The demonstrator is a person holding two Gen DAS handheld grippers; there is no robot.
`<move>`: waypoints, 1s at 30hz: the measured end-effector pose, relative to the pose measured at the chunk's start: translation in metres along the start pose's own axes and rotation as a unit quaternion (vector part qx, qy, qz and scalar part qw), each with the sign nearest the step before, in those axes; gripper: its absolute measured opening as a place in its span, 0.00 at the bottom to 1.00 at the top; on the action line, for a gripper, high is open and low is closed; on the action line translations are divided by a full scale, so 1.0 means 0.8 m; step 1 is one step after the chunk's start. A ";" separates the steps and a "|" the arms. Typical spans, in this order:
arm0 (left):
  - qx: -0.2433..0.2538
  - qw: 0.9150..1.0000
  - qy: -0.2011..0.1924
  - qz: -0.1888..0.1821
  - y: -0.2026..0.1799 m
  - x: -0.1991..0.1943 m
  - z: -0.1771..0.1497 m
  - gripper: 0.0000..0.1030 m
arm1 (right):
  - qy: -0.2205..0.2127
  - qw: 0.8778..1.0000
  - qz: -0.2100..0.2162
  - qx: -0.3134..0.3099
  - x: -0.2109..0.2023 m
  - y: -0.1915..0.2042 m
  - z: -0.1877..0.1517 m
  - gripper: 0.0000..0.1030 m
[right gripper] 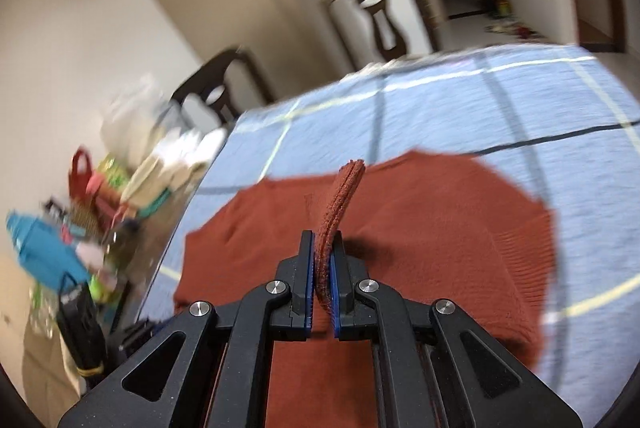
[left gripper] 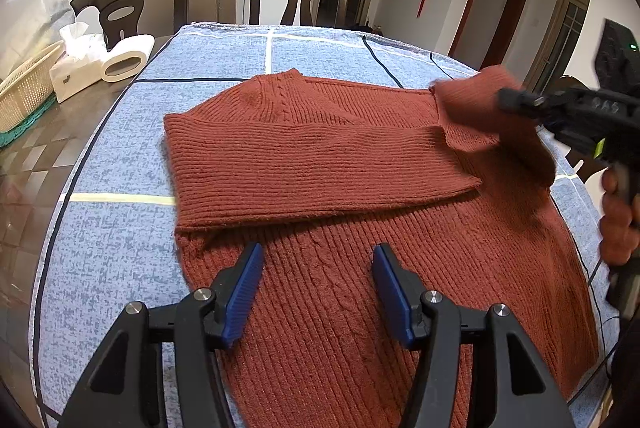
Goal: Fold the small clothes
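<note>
Ahead of the spread, empty left claw the sweater lies collar-away, its sleeve pinched by the blurred right claw.

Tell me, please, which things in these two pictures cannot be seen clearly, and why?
- Sweater hem: left wrist view, cut off by the bottom edge and the left gripper.
- Clutter beside the table: right wrist view, motion blur.
- Right gripper, shut on the sleeve: in the left wrist view its tips are blurred.
</note>
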State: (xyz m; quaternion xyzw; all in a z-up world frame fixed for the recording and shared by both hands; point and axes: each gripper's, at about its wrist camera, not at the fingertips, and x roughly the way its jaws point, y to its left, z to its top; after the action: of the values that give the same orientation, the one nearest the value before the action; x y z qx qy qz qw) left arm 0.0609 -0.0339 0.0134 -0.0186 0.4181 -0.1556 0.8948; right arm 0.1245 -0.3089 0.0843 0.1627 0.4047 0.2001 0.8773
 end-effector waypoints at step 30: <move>0.009 0.995 0.060 -0.084 -0.071 0.064 0.074 0.41 | 0.038 0.998 -0.051 -0.024 -0.038 -0.055 -0.086 0.18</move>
State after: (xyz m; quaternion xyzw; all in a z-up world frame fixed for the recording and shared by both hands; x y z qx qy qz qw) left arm 0.1216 -0.1084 0.0229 -0.0365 0.4666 -0.2352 0.8519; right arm 0.0628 -0.3534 0.0415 0.1132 0.4408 0.1706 0.8739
